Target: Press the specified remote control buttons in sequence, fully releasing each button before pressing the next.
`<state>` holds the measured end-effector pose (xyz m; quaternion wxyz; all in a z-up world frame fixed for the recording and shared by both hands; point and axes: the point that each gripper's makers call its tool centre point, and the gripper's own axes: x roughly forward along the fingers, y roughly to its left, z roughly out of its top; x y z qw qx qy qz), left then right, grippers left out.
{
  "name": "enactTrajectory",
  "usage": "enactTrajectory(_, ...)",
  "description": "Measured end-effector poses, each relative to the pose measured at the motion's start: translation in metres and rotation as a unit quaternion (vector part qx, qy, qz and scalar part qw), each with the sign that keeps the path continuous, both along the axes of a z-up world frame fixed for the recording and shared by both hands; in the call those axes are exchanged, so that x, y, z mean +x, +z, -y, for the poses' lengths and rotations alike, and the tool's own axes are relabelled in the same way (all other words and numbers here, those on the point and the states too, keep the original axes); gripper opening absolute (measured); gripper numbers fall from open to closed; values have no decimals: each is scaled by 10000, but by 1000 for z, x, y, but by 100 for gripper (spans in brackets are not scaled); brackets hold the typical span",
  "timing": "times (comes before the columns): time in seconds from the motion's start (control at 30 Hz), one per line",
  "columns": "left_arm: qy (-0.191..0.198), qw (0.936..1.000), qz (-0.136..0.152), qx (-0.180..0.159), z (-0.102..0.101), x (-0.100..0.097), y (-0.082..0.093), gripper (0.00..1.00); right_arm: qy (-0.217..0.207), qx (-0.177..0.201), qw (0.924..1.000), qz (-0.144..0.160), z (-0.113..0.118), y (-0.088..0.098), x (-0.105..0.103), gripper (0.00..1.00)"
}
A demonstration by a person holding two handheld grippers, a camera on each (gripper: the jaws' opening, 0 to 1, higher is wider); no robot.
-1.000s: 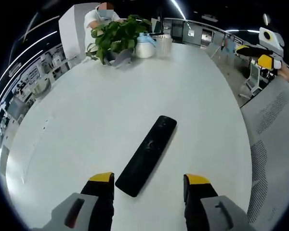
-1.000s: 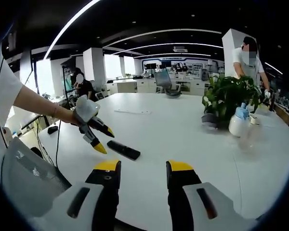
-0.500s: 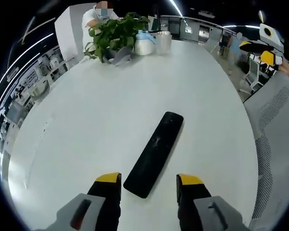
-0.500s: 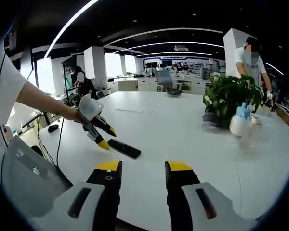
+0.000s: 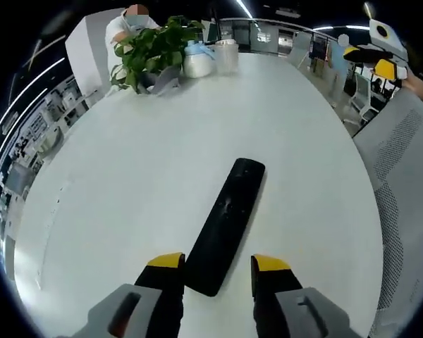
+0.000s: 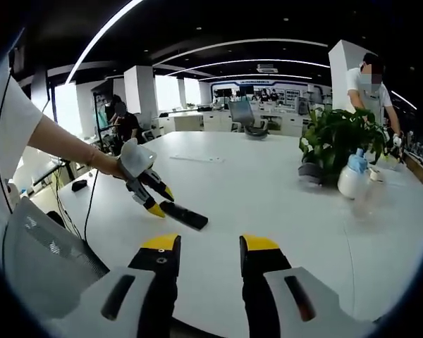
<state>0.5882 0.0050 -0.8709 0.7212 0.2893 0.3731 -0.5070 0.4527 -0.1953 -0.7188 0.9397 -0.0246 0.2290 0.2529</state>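
Black remote (image 5: 228, 220) between left gripper (image 5: 217, 263) jaws

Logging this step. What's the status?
Left gripper open, astride remote's near end. Right gripper open, clear of it. Remote flat on table; nothing in the way.

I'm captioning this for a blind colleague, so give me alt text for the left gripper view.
A black remote control lies flat on a white table, its near end between the yellow-tipped jaws of the open left gripper. A potted plant and white bottle stand at the far edge.
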Motion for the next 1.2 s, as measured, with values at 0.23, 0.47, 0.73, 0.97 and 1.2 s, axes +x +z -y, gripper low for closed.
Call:
enactTrajectory(0.23, -7, 10000, -69, -30, -1, 2, -1, 34, -5, 14, 10000, -19, 0, 0, 0, 33)
enactTrajectory(0.47, -61, 9999, -96, -34, 2, 3, -2, 33, 5, 16, 10000, -38, -1, -1, 0, 33)
enactTrajectory(0.73, -104, 9999, -80, 15, 2, 2, -3, 30, 24, 21, 10000, -49, 0, -2, 0, 33)
enactTrajectory(0.97, -163, 9998, -75, 28, 0, -1, -3, 27, 83, -46, 9999, -94, -1, -4, -1, 32)
enactTrajectory(1.2, -188, 9998, -77, 33, 1, -3, -4, 27, 85, -57, 9999, -100, -1, -5, -1, 32)
